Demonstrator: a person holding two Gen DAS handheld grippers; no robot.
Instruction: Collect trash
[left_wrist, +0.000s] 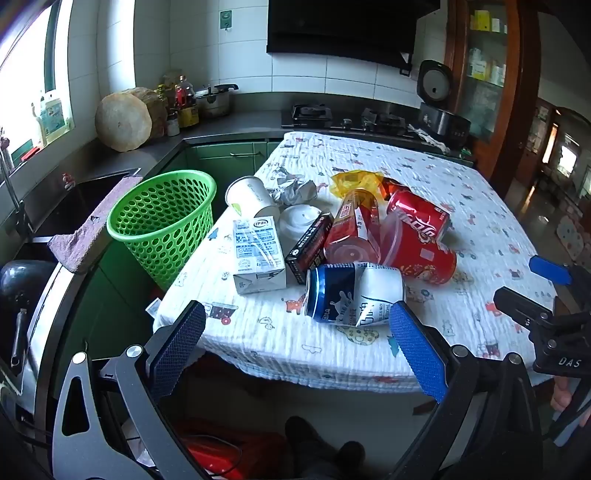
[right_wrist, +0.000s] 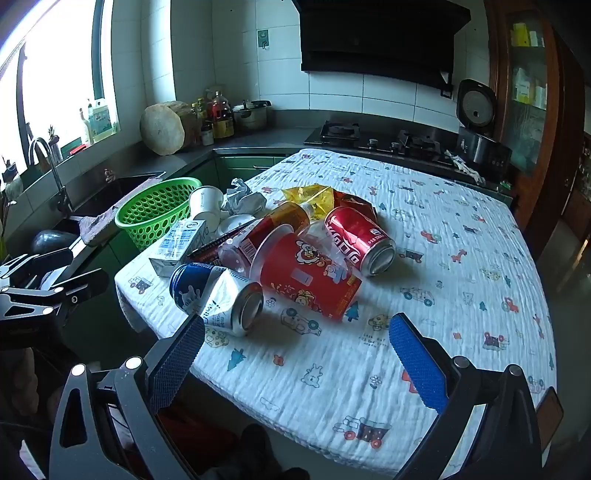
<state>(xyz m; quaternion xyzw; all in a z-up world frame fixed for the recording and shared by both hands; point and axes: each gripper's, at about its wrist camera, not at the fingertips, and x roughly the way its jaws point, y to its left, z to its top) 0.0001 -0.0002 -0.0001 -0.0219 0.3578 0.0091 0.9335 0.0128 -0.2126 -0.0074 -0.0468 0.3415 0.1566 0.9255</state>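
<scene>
A table under a white quilted cloth (right_wrist: 424, 258) printed with small cars and animals stands in a tiled kitchen, with a grey counter, a gas hob (right_wrist: 376, 138) and a dark hood behind it. A sink (right_wrist: 110, 192) lies ahead and to the left of the tongs, below the window.

The trash sits in one heap just ahead of both tools — two drink cans, one crushed blue-and-white can (left_wrist: 354, 293) nearest the left gripper (left_wrist: 299, 345) and one red can (right_wrist: 360, 240) further on; one red printed cup (right_wrist: 310, 277) on its side, one white paper cup (left_wrist: 251, 197), one milk carton (left_wrist: 258, 254), one dark slim box (left_wrist: 310, 247), one bottle with a red label (left_wrist: 354, 225), one wad of crumpled foil (left_wrist: 295, 190) and one yellow wrapper (left_wrist: 356, 181). One green mesh basket (left_wrist: 166, 221) stands off the table's left edge, ahead and left of the left gripper.

Both tongs hang released, jaws spread wide with nothing between them. The left gripper's right pad lies just before the crushed can — contact cannot be told. The right gripper (right_wrist: 299, 362) hovers over bare cloth.
</scene>
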